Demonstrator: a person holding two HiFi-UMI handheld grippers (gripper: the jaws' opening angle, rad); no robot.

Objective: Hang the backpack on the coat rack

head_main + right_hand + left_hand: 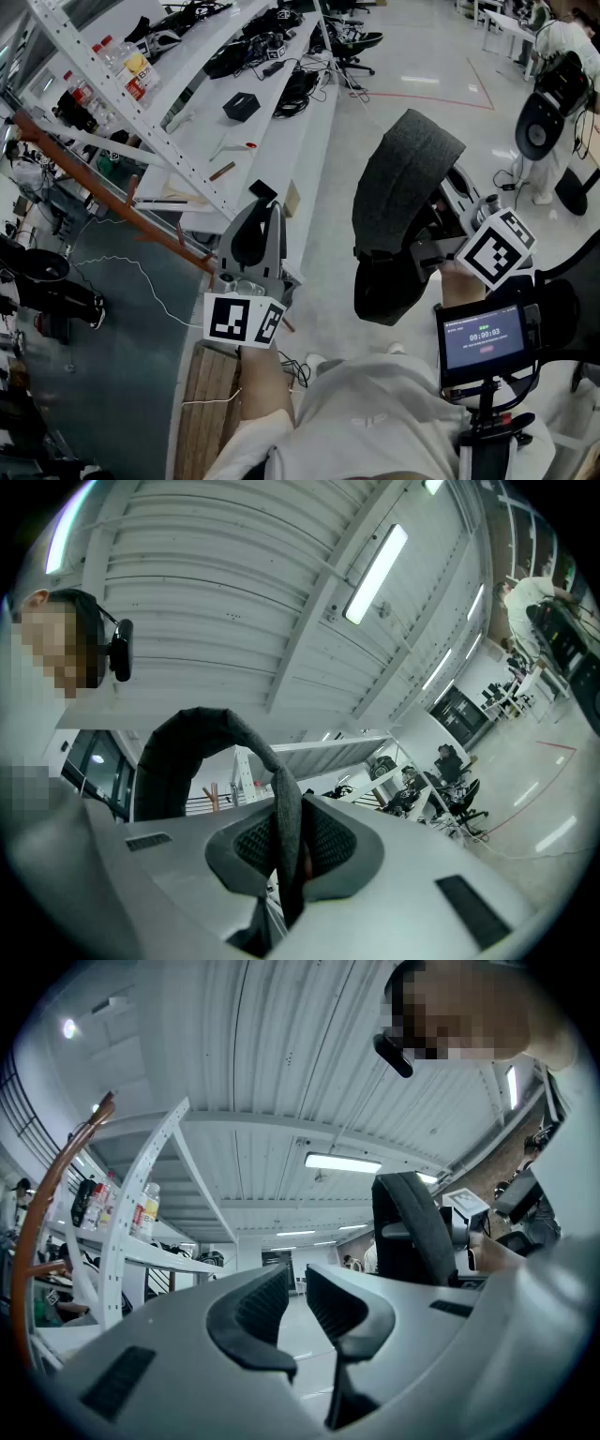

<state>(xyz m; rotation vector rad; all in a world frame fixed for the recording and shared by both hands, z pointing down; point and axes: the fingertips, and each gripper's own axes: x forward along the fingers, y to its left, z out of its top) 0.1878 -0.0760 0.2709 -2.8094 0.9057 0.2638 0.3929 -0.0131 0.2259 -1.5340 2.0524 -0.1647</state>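
At my right side, I held the backpack (405, 183) aloft by its strap (202, 731), right hand-held gripper (286, 846) clamped there, ready for the coat rack (103, 185); left hand-held gripper (292, 1305) closed, empty.

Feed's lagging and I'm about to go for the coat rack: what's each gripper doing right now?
Left gripper: closed, nothing between its fingers.
Right gripper: closed on the backpack strap.
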